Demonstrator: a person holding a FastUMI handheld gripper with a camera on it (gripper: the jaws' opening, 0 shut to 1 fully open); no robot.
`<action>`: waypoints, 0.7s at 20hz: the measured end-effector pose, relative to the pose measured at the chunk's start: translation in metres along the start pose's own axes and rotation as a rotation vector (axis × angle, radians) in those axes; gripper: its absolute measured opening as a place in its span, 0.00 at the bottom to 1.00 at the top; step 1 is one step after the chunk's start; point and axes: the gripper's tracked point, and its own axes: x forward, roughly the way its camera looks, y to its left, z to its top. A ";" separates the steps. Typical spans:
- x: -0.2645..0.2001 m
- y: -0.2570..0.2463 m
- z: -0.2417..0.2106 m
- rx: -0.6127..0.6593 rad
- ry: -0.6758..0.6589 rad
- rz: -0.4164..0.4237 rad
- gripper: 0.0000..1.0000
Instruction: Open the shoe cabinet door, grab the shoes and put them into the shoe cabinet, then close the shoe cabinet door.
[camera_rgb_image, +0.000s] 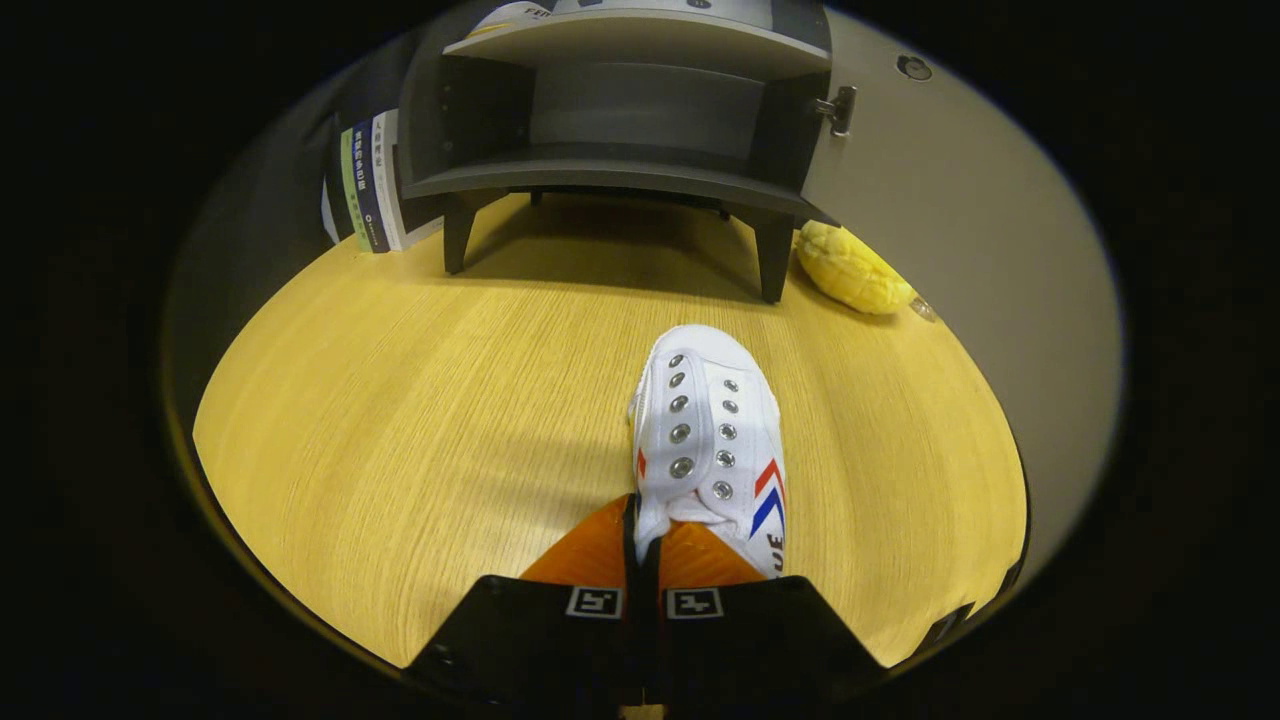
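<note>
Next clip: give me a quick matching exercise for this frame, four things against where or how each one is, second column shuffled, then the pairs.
Things:
1. shoe
2. cabinet door
3. yellow plush toy
4. books

Places or states:
A. swung open
B. left of the shoe cabinet
C. pinched at its rear edge by the gripper
D. by the cabinet's right front leg

Pairs: 1-C, 2-A, 3-D, 4-B

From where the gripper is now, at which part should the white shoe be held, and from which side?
Best at the heel-side collar edge of the white shoe, reached from behind the heel. The toe points at the open cabinet, so the opening faces the gripper, whose fingers already look closed on that thin rim.
</note>
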 end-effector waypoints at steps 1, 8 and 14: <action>-0.003 0.001 0.003 -0.004 -0.016 -0.006 0.02; -0.018 -0.008 0.028 0.026 -0.105 -0.023 0.02; -0.031 -0.013 0.035 0.062 -0.120 -0.023 0.02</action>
